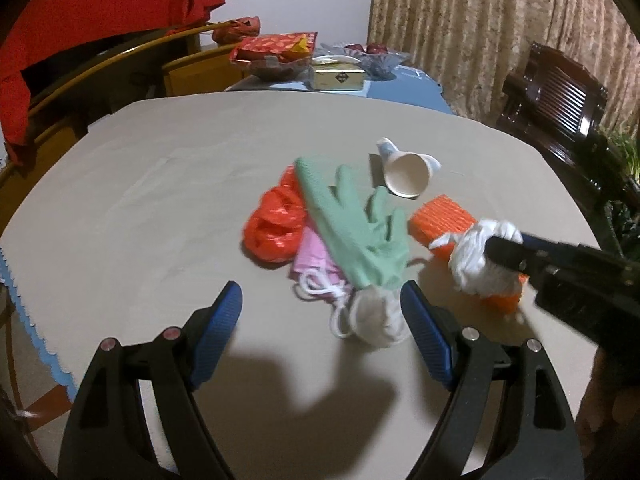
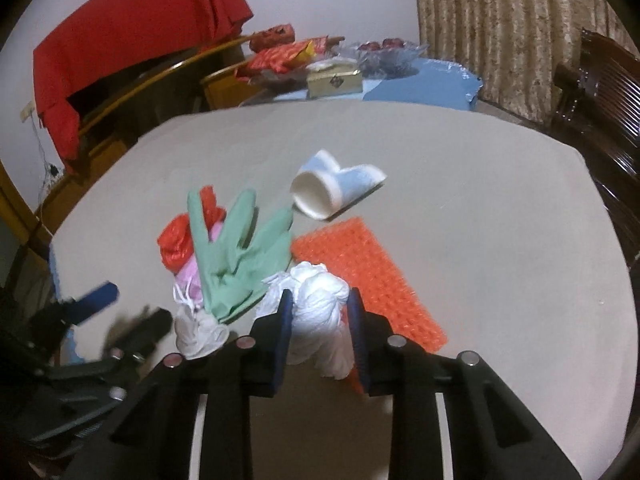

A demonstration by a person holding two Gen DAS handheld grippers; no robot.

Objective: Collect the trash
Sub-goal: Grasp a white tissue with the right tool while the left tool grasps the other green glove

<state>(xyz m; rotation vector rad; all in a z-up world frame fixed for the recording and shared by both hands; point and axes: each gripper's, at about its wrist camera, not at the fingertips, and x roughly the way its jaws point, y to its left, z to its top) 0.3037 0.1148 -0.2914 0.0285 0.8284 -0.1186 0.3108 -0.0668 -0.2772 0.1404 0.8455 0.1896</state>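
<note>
Two grippers frame your view, both with black arms and ribbed blue pads. Your left gripper (image 1: 321,312) hangs over the counter (image 1: 160,200) with its jaws wide apart and nothing between them; just ahead of them lies a small crumpled white wad (image 1: 374,320), soft and lumpy. Your right gripper (image 2: 320,320) has its jaws clamped on a twisted white tissue bundle (image 2: 320,304), knotted and wrinkled, pinched from both sides.

Under and beside that bundle lies an orange foam net sheet (image 2: 360,264), flat, rectangular and bumpy with a regular grid. Left of it sprawls a green rubber glove (image 2: 236,256), matte and limp, its fingers splayed toward the far side. It lies partly over a pink face mask (image 1: 312,252) with looped white cords, and over a crinkled, glossy red plastic bag (image 1: 276,224).

Farther on, a white paper cup (image 2: 316,194) lies on its side, its round mouth facing you, with a pale blue cup (image 2: 358,182) touching it behind. The counter's cover is smooth, plain beige cloth.

Beyond its far edge stand a gold box (image 2: 334,80), red snack packets (image 2: 276,60), and a glass dish (image 2: 384,54), with a pleated curtain (image 2: 500,20) to the right.
</note>
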